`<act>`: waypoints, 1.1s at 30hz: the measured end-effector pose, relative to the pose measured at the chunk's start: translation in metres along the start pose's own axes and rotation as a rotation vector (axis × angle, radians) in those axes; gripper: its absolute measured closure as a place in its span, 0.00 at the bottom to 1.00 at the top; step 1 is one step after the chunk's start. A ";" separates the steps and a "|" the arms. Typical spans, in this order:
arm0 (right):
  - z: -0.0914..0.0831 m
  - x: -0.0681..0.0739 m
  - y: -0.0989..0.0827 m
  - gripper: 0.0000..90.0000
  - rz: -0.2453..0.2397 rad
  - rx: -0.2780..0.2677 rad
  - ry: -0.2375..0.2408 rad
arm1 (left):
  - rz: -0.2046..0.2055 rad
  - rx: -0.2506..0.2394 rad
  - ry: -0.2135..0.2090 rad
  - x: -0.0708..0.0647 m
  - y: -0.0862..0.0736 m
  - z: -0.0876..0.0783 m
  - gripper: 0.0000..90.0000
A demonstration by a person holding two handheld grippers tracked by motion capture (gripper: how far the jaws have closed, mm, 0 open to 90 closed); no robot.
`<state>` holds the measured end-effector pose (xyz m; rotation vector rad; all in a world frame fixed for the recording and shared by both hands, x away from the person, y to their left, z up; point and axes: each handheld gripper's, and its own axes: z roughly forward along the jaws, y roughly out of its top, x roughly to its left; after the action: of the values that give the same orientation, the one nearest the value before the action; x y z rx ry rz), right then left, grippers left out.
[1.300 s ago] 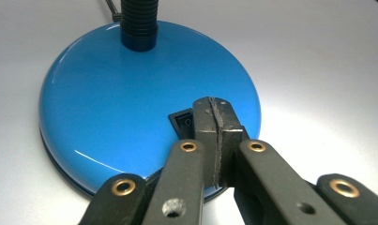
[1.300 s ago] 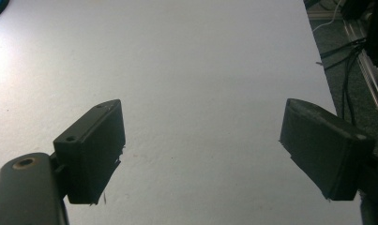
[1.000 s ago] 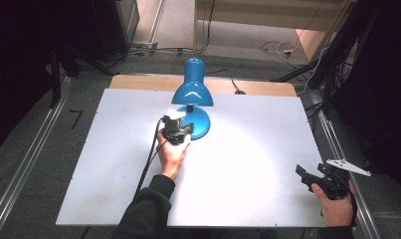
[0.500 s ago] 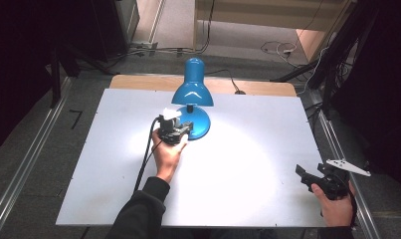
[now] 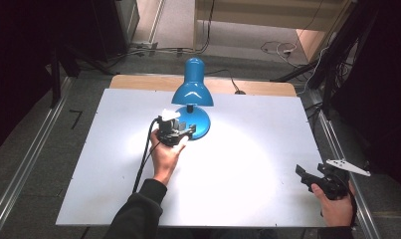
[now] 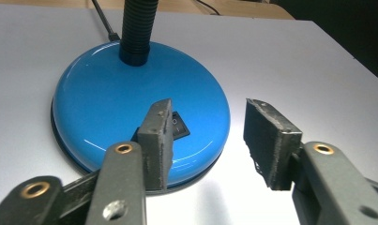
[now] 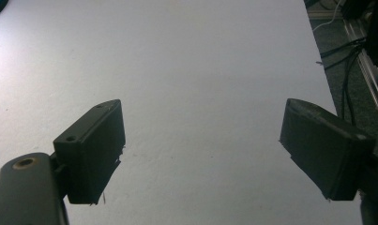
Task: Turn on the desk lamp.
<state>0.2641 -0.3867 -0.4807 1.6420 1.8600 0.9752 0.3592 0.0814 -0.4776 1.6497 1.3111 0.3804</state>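
A blue desk lamp (image 5: pixel 192 89) stands lit at the back middle of the white table (image 5: pixel 267 129), its round base (image 6: pixel 107 103) carrying a black rocker switch (image 6: pixel 178 126). My left gripper (image 5: pixel 183 131) sits at the base's front left. Its jaws have just been opening and now stand apart (image 6: pixel 207 110), one pad (image 6: pixel 157 136) over the base beside the switch, the other off the base's rim; nothing is pressed between them. My right gripper (image 5: pixel 302 174) rests open at the table's front right, with bare table between its jaws (image 7: pixel 203 117).
The lamp's black gooseneck (image 6: pixel 137 28) rises from the base and its cord (image 5: pixel 232 82) runs off the back edge. A wooden strip (image 5: pixel 138 82) borders the table's rear. Metal rails (image 5: pixel 29 159) and floor cables (image 5: pixel 337 134) flank the table.
My left gripper has shifted slightly left along the lamp base. The right hand has stayed put.
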 end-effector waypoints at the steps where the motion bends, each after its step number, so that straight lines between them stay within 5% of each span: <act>1: 0.000 0.000 0.000 0.14 -0.002 0.001 0.001 | -0.001 -0.004 -0.001 0.000 0.000 -0.001 0.52; 20: 0.000 0.002 -0.001 0.14 -0.005 0.004 0.000 | -0.014 -0.036 0.000 0.016 -0.011 -0.025 0.29; 33: 0.000 0.002 -0.001 0.14 -0.005 0.005 0.001 | 0.005 -0.024 -0.009 0.015 -0.015 -0.036 0.26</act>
<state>0.2633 -0.3848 -0.4811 1.6392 1.8675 0.9699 0.3300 0.1111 -0.4769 1.6332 1.2917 0.3899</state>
